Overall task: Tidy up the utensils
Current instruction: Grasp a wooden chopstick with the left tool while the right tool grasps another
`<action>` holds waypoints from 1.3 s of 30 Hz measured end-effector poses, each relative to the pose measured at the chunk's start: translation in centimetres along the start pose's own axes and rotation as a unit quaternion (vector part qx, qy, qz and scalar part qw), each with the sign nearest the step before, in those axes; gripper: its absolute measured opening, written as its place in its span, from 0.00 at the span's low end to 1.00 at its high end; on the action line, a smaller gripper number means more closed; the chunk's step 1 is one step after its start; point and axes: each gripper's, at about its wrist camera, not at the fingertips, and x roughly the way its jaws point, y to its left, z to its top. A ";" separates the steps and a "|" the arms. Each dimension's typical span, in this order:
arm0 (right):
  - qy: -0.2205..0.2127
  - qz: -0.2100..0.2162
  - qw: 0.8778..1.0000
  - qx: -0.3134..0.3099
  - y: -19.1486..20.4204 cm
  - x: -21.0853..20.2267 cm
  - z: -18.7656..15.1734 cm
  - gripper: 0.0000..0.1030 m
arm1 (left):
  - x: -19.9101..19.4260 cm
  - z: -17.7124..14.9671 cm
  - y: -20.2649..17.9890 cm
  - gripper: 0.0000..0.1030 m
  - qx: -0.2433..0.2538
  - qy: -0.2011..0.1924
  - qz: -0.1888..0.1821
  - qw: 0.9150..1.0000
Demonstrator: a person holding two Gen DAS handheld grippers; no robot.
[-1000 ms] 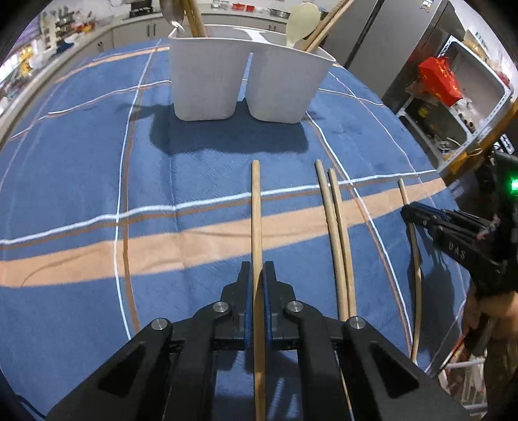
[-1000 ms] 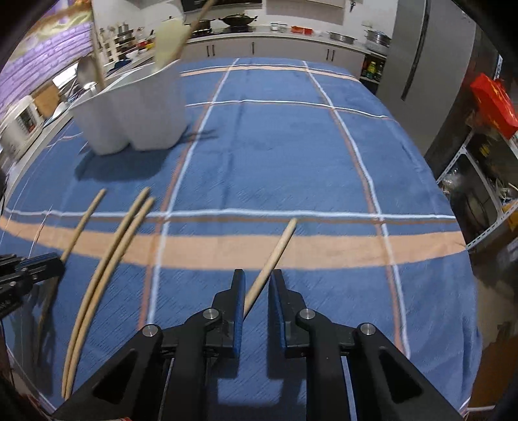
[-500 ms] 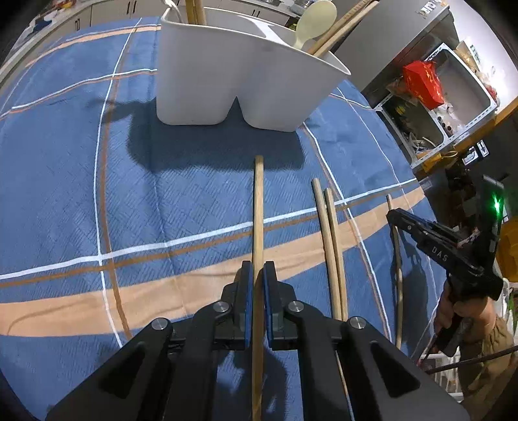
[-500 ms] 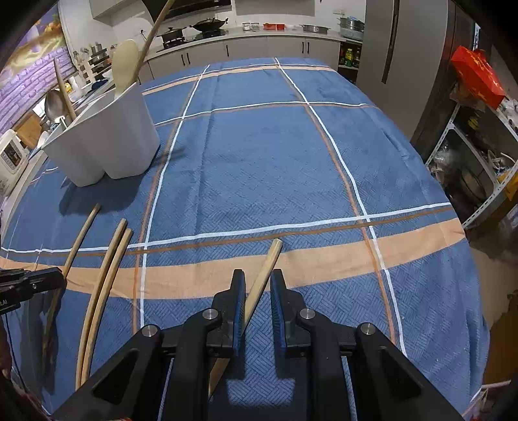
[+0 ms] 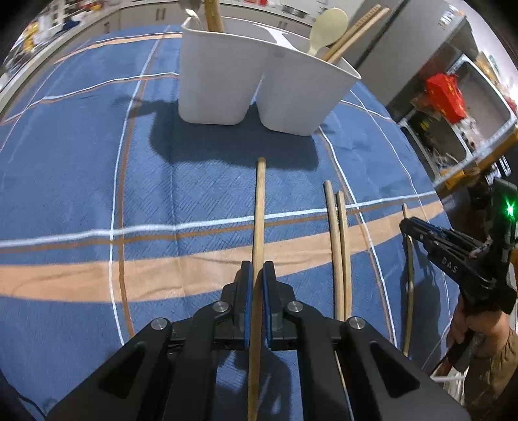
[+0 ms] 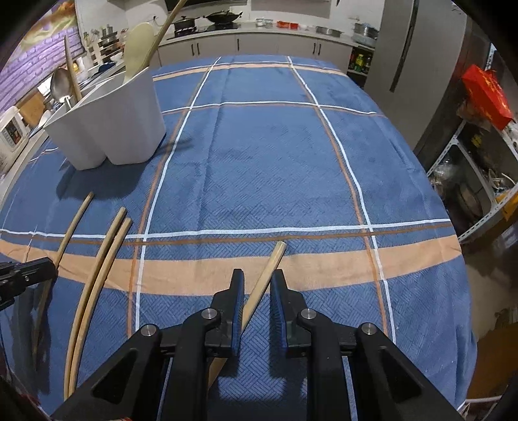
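While several utensils already stood in the white holder (image 5: 259,84), a pale spoon (image 5: 327,29) and wooden sticks among them, four chopsticks were yet to go in, so the job looked roughly midway. The left gripper (image 5: 255,285) was clamped on one chopstick (image 5: 259,220) pointing toward the holder's base. The right gripper (image 6: 257,291) stood narrow around another chopstick (image 6: 270,268) that crossed its gap at a slant, touching the left pad low down; whether it was truly pinched I could not tell. A pair of chopsticks (image 6: 103,259) lay side by side on the counter (image 6: 259,155) between the two grippers. The cloth ahead was bare, leaving open room to the holder, while the counter's right edge dropped off near shelving (image 6: 479,168).
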 end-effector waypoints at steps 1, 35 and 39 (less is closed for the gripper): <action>0.000 0.004 1.000 -0.006 0.0 0.0 0.0 0.14 | -0.1 -0.3 0.0 0.06 -0.013 -0.005 0.001 1.000; 0.089 0.013 0.995 -0.045 -0.1 -1.0 -1.1 0.21 | 1.4 1.7 -3.3 0.18 0.021 0.017 0.031 0.999; 0.113 0.017 0.993 -0.038 -0.2 -0.7 -0.6 0.21 | 1.8 1.9 -3.7 0.17 0.046 0.029 0.040 0.998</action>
